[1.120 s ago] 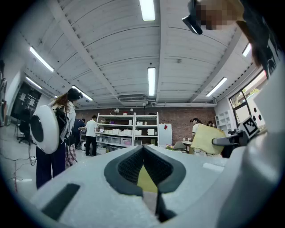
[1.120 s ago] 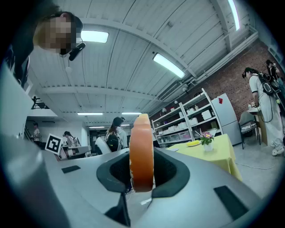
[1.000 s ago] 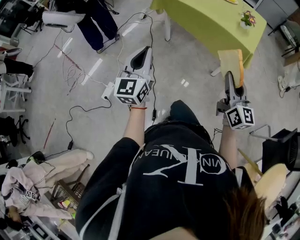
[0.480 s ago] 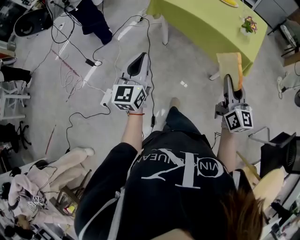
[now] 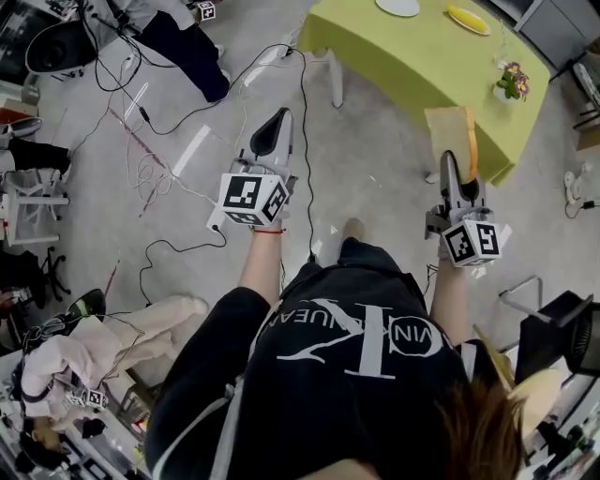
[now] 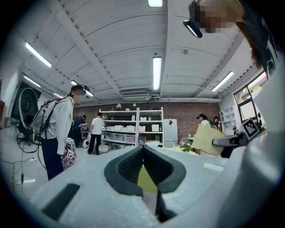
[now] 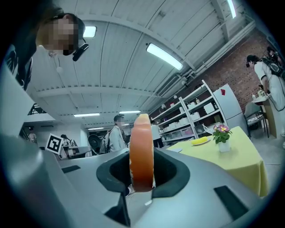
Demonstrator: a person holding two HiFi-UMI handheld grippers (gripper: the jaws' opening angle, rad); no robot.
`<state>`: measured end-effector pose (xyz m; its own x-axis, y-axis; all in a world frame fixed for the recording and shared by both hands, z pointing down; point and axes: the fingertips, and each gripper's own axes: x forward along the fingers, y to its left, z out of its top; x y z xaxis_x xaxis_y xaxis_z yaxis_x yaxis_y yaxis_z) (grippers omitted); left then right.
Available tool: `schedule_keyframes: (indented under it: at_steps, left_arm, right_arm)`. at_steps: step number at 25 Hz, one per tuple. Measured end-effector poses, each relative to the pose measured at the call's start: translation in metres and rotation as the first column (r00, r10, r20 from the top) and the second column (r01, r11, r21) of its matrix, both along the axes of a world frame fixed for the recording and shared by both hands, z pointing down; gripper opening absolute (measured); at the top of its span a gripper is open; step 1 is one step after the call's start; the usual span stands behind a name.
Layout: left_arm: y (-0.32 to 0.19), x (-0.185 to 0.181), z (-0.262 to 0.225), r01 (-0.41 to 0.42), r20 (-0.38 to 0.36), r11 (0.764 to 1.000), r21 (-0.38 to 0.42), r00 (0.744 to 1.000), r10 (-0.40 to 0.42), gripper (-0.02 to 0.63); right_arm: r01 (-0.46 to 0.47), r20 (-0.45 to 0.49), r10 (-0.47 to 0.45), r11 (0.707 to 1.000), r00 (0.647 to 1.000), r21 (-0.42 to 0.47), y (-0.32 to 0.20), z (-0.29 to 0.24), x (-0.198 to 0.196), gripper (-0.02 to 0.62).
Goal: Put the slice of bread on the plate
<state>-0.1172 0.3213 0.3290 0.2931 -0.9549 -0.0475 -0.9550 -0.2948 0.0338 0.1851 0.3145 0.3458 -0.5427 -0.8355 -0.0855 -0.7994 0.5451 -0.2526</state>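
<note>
Between the jaws of the right tool (image 5: 450, 161), the tan square slice of bread (image 5: 452, 131) is clamped upright, near the edge of the green-clothed worktop (image 5: 403, 56). Meanwhile the left tool (image 5: 277, 127) is closed and empty. Transfer to the white round plate (image 5: 398, 7) at the worktop's far side, then release, remain to be done.

White plate (image 5: 398, 6) cut by top edge; bread slice (image 5: 448, 131) lower end hidden in right hand-held gripper (image 5: 452, 164).

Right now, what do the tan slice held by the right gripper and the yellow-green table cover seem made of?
The tan slice of bread: matte pale face, smooth orange-brown crust edge; real bread or a replica, cannot tell. The yellow-green table cover: likely fabric, matte, draping over the table's edges.
</note>
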Motion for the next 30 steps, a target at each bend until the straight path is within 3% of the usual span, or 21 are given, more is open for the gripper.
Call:
schedule_keyframes:
  at_steps: [13, 22, 30]
  left_arm:
    - [-0.072, -0.019, 0.007, 0.057, -0.01, 0.998, -0.027, 0.998, -0.057, 0.011]
    - [-0.088, -0.027, -0.002, 0.072, -0.014, 0.997, -0.021, 0.997, -0.072, 0.011]
    - [-0.091, -0.028, 0.022, 0.074, -0.031, 0.993, -0.094, 0.997, -0.077, 0.011]
  right_arm:
    - [0.062, 0.022, -0.062, 0.998, 0.998, -0.027, -0.093, 0.006, -0.023, 0.094]
    - [0.087, 0.035, -0.085, 0.996, 0.996, -0.036, -0.119, 0.007, -0.028, 0.094]
    - [0.083, 0.045, -0.079, 0.993, 0.996, -0.088, -0.126, 0.015, -0.029, 0.094]
